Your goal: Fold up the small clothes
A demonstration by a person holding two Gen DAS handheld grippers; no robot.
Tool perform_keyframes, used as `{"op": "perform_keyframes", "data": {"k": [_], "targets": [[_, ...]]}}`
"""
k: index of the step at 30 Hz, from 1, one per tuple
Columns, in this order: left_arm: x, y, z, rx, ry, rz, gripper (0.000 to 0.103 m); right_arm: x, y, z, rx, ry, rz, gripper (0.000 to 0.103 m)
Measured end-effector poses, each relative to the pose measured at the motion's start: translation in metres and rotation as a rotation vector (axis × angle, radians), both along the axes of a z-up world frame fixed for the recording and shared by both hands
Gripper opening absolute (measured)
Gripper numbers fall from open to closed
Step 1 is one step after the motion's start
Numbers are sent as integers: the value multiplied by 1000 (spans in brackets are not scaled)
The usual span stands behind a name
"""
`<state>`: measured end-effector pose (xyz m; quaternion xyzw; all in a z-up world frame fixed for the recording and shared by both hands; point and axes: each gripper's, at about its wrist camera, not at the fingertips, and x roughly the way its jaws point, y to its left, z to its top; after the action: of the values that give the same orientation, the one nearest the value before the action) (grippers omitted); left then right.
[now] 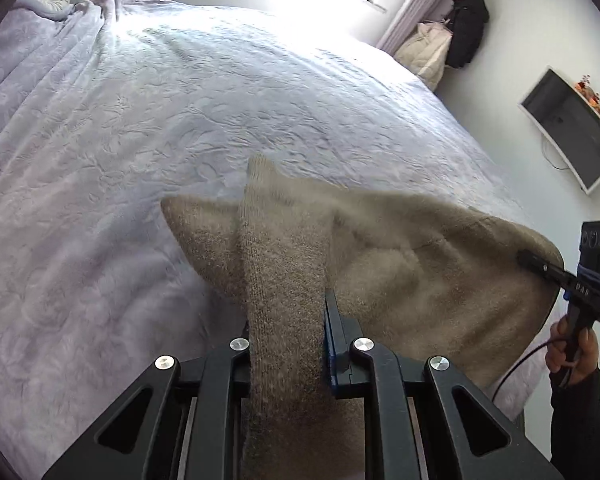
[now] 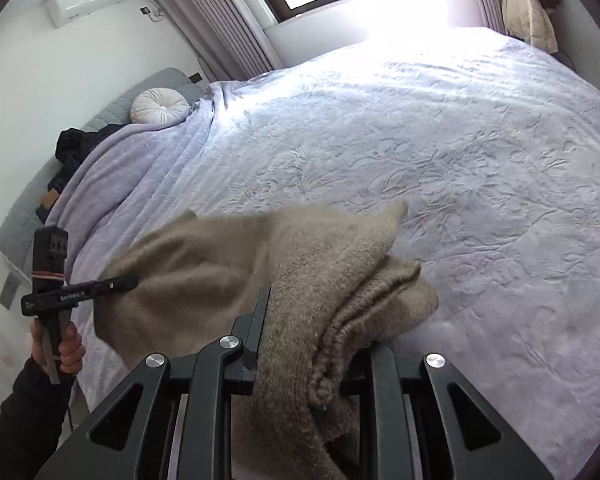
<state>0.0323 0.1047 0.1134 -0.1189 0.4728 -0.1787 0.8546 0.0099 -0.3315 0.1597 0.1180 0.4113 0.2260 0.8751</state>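
Observation:
A beige knitted garment (image 1: 400, 272) hangs lifted above the lilac bedspread (image 1: 160, 120), stretched between both grippers. My left gripper (image 1: 288, 320) is shut on a thick band of the knit that runs up between its fingers. In the right wrist view the same garment (image 2: 204, 272) drapes in bunched folds over my right gripper (image 2: 308, 320), which is shut on its ribbed edge. Each gripper also shows in the other's view: the right gripper (image 1: 524, 258) pinches the garment's far right corner, and the left gripper (image 2: 134, 280) pinches its left edge. A hand (image 2: 60, 348) holds that handle.
The wide bedspread (image 2: 460, 160) stretches ahead toward a bright window. A round white cushion (image 2: 160, 106) and dark clothes (image 2: 80, 144) lie at the bed's head. Coats (image 1: 466, 28) hang by the wall, and a wall-mounted dark panel (image 1: 572, 136) is on the right.

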Motion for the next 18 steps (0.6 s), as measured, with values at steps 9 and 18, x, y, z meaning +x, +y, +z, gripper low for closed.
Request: {"op": "perform_keyframes", "data": {"k": [9, 18], "targets": [[-78, 1, 4, -12, -41, -5, 19, -69, -22, 31, 2, -71, 23, 23], [-96, 35, -86, -113, 139, 76, 58, -78, -43, -82, -155, 156, 6, 71]]}}
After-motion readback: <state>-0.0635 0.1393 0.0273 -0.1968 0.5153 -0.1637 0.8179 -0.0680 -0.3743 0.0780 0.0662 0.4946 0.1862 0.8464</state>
